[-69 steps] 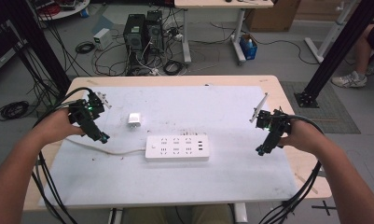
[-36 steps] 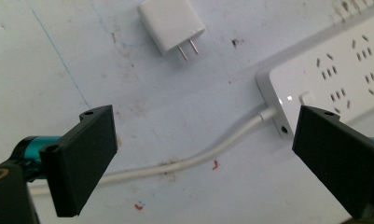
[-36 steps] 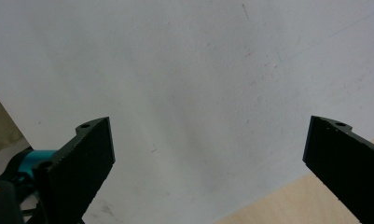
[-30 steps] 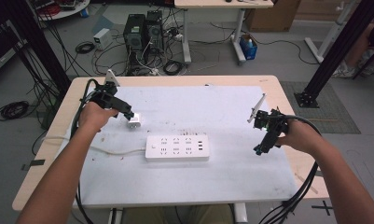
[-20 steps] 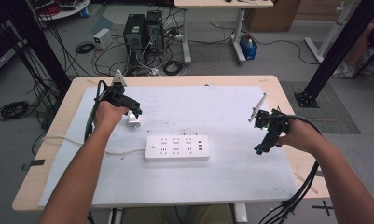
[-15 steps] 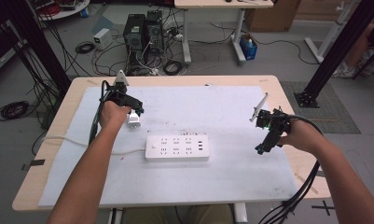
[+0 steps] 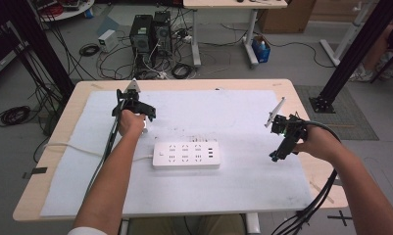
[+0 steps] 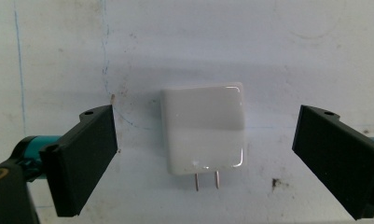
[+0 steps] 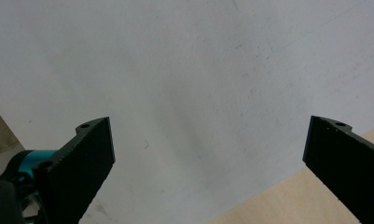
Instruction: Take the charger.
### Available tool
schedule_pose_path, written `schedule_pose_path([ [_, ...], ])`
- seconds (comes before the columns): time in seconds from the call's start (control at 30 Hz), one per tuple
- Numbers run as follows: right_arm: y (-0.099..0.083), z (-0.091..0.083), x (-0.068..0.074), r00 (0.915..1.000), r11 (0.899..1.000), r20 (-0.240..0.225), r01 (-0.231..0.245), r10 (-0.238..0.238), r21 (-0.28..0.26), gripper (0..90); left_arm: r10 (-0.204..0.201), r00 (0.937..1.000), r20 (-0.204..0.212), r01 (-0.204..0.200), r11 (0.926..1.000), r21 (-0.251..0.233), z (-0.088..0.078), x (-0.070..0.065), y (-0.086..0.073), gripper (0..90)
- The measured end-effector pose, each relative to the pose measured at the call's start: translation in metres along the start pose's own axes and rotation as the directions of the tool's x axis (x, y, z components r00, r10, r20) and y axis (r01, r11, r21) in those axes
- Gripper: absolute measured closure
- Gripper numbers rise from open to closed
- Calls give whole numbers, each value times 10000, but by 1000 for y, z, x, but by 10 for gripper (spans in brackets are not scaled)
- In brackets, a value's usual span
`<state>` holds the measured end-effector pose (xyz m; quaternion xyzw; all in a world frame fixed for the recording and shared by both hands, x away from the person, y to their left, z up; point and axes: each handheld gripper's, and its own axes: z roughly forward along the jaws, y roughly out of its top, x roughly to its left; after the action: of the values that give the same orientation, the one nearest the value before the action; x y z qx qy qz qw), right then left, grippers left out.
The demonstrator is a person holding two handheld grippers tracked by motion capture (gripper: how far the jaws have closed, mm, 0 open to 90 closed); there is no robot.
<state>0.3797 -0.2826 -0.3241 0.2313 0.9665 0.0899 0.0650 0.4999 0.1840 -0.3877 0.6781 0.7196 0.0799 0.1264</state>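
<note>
A small white plug adapter [image 8: 203, 128] lies flat on the white mat [image 7: 223, 112], its two metal prongs pointing toward the camera in the left gripper view. My left gripper [image 8: 205, 149] hovers over it, open, one jaw on each side and both well apart from it. In the high view the left gripper [image 7: 134, 111] is at the mat's far left, with a sliver of the adapter [image 7: 145, 129] showing beside the hand. A white power strip [image 7: 185, 155] lies in the mat's middle. My right gripper [image 7: 276, 155] is open at the right, holding nothing, over bare mat [image 9: 184, 70].
The power strip's white cable [image 7: 71, 147] runs left off the mat. The wooden table edge [image 9: 287, 196] lies close under the right gripper. Cables trail from both grippers toward the table's front. Computers and loose cables sit on the floor behind the table.
My left gripper has moved from the table's left side forward and right to above the adapter. The right gripper has hardly moved.
</note>
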Motion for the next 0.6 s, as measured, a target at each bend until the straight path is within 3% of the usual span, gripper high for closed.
schedule_pose_path([
  [0.2, -4, 0, -1, 10000, 10000, 53, -54, 54, -55, 13, -367, 9993, -41, 367, 9993, 26, 14, 0, -2, 65],
  [0.4, -7, 1, -1, 10000, 10000, 11, -69, 69, -41, 13, -189, 9996, -200, 190, 9998, 41, 22, -4, -4, 65],
  [0.5, -7, 3, -2, 10000, 10000, -44, -38, 38, -7, 13, -209, 9985, -510, 203, 9997, -116, 23, -6, -4, 65],
  [0.6, -6, 3, -1, 10000, 10000, -74, -39, 39, -20, 13, -6, 9988, -490, 11, 9999, 113, 27, -6, -5, 74],
])
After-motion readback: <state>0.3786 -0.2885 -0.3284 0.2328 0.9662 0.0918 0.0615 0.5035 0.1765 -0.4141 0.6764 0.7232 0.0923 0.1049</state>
